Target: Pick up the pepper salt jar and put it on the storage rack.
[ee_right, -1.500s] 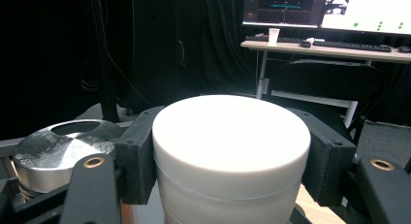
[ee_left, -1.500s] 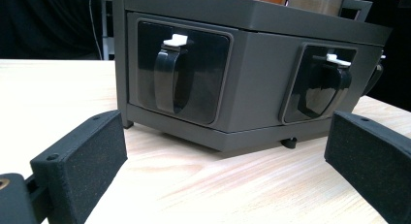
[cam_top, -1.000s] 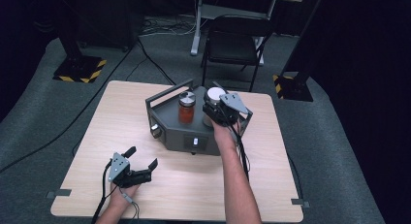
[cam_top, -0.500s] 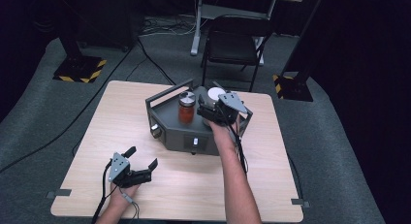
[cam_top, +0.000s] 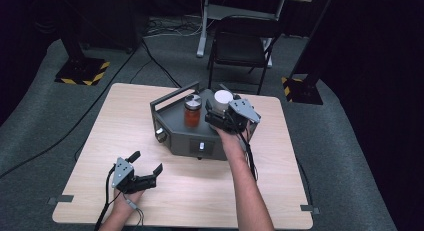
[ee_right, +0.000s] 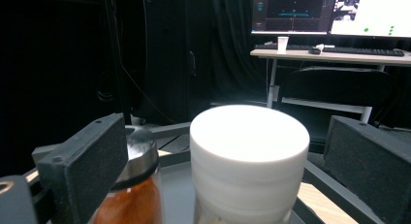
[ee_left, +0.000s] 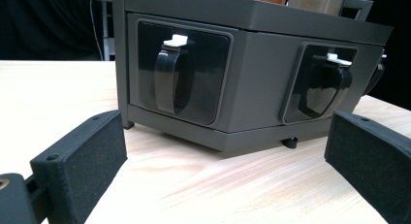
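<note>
A dark grey box (cam_top: pixel 190 136) with a rail handle stands mid-table. On its top tray sit a jar of orange contents (cam_top: pixel 192 111) and a white-lidded jar (cam_top: pixel 223 98). My right gripper (cam_top: pixel 216 115) hovers at the tray; its jaws have just been opening. In the right gripper view they stand wide on either side of the white lid (ee_right: pixel 249 156) without touching it, and the orange jar (ee_right: pixel 133 195) is at the left. My left gripper (cam_top: pixel 146 162) rests open near the table's front left, facing the box's drawer fronts (ee_left: pixel 169 81) with nothing between its jaws.
Two drawer fronts with black loop handles (ee_left: pixel 322 88) face the left gripper. A folding chair (cam_top: pixel 240 46) stands behind the table. Bare tabletop (cam_top: pixel 280 181) lies at the front and right of the box.
The right gripper's jaws have gone from closed to wide apart and now flank the white-lidded jar. The left hand has not moved.
</note>
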`<state>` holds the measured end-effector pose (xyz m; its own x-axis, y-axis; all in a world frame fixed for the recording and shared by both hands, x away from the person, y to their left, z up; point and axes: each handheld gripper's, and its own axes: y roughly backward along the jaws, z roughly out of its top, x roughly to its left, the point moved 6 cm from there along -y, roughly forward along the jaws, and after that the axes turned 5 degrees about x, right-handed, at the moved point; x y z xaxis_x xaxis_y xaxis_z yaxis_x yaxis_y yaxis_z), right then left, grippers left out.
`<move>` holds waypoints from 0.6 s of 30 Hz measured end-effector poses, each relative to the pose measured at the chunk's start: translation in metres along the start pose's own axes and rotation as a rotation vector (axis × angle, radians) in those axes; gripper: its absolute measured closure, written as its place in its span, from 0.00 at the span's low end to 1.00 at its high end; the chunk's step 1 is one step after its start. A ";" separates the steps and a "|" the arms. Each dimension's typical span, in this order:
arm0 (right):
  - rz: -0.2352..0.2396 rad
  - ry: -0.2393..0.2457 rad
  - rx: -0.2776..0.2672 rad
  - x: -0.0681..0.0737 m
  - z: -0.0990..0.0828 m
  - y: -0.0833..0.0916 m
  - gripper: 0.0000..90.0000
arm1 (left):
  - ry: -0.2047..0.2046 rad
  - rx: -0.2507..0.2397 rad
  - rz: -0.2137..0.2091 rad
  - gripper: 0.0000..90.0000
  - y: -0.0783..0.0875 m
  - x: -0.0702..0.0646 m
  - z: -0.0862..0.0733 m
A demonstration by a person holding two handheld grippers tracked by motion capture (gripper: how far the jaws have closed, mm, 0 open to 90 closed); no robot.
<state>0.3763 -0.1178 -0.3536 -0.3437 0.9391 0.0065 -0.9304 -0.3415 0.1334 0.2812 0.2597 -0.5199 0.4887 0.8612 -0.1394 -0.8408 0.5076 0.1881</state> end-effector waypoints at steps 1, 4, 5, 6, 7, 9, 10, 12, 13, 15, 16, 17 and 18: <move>0.003 -0.002 0.002 -0.001 -0.002 0.003 0.01 | -0.001 0.001 0.001 0.01 0.000 0.000 0.000; 0.007 -0.009 -0.003 -0.006 -0.009 0.011 0.01 | -0.003 0.001 0.001 0.01 0.000 0.000 0.000; 0.009 -0.011 -0.001 -0.008 -0.012 0.014 0.01 | -0.003 0.001 0.001 0.01 0.000 0.000 0.000; 0.010 -0.011 -0.001 -0.010 -0.015 0.017 0.01 | -0.004 0.001 0.002 0.01 0.000 0.000 0.000; 0.009 -0.009 -0.002 -0.012 -0.018 0.020 0.01 | -0.005 0.002 0.002 0.01 0.000 0.000 0.000; 0.014 -0.005 0.001 -0.016 -0.024 0.027 0.01 | -0.007 0.002 0.002 0.01 0.000 -0.001 0.000; 0.014 0.000 0.000 -0.017 -0.027 0.030 0.02 | -0.008 0.003 0.001 0.01 0.000 -0.001 0.000; 0.017 0.002 -0.005 -0.021 -0.034 0.037 0.02 | -0.009 0.003 0.003 0.01 0.000 -0.001 0.000; 0.020 0.002 -0.005 -0.022 -0.037 0.040 0.02 | -0.009 0.003 0.003 0.01 0.000 -0.001 0.000; 0.023 0.002 -0.012 -0.026 -0.042 0.046 0.02 | -0.009 0.003 0.004 0.01 0.000 -0.001 0.000; 0.026 -0.002 -0.016 -0.027 -0.044 0.050 0.02 | -0.010 0.003 0.005 0.01 0.000 -0.002 0.000; 0.030 -0.009 -0.021 -0.029 -0.046 0.053 0.02 | -0.009 0.004 0.005 0.01 0.000 -0.002 0.000; 0.035 -0.012 -0.027 -0.030 -0.048 0.056 0.02 | -0.009 0.004 0.006 0.01 0.000 -0.002 0.000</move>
<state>0.3285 -0.1669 -0.3944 -0.3751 0.9267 0.0225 -0.9208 -0.3753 0.1065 0.2807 0.2582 -0.5196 0.4861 0.8642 -0.1294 -0.8426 0.5028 0.1929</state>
